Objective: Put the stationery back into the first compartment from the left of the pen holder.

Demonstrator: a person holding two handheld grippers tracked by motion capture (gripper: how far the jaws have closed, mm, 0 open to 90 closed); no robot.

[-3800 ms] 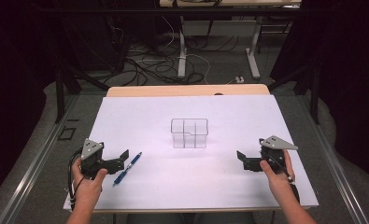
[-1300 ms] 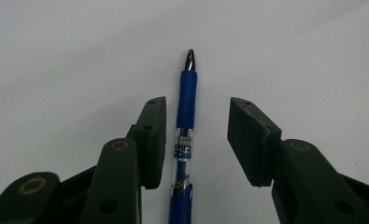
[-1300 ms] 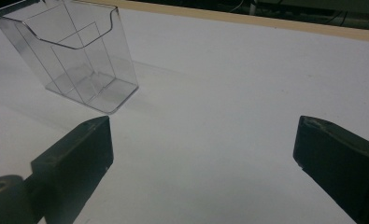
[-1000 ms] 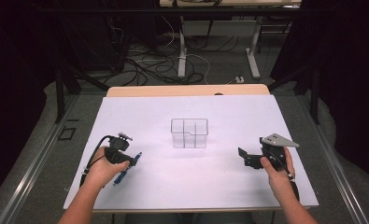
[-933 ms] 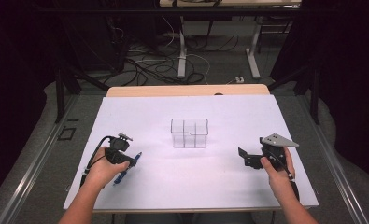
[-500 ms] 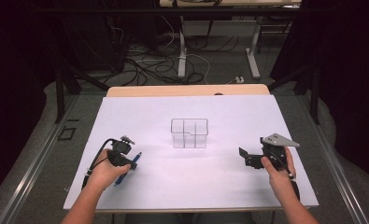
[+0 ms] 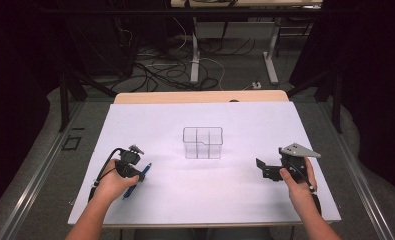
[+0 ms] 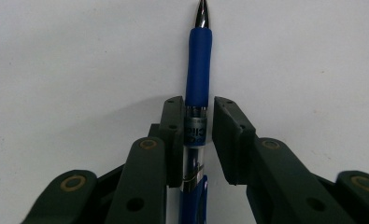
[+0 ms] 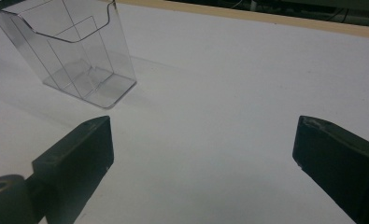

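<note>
A blue pen (image 8: pixel 198 70) lies flat on the white table sheet (image 7: pixel 185 200), its tip pointing away from my left gripper (image 8: pixel 198 100). The jaws straddle the clear barrel and have just been closing. The left pad touches the pen, while a thin strip of white still shows at the right pad. In the high view my left gripper (image 7: pixel 135 172) points down over the pen (image 7: pixel 146 168) at the left front. My right gripper (image 7: pixel 262 169) rests at the right front, open and empty, its jaws (image 9: pixel 201 140) wide apart.
A clear plastic holder (image 7: pixel 202 145) with compartments stands upright mid-table and appears at the upper left in the right gripper view (image 9: pixel 79 60). The wooden table edge (image 7: pixel 200 96) runs along the back. Cables and table legs lie on the floor beyond.
My left gripper tipped down from beside the pen onto it and shifted slightly toward the front. The right hand stayed put.
</note>
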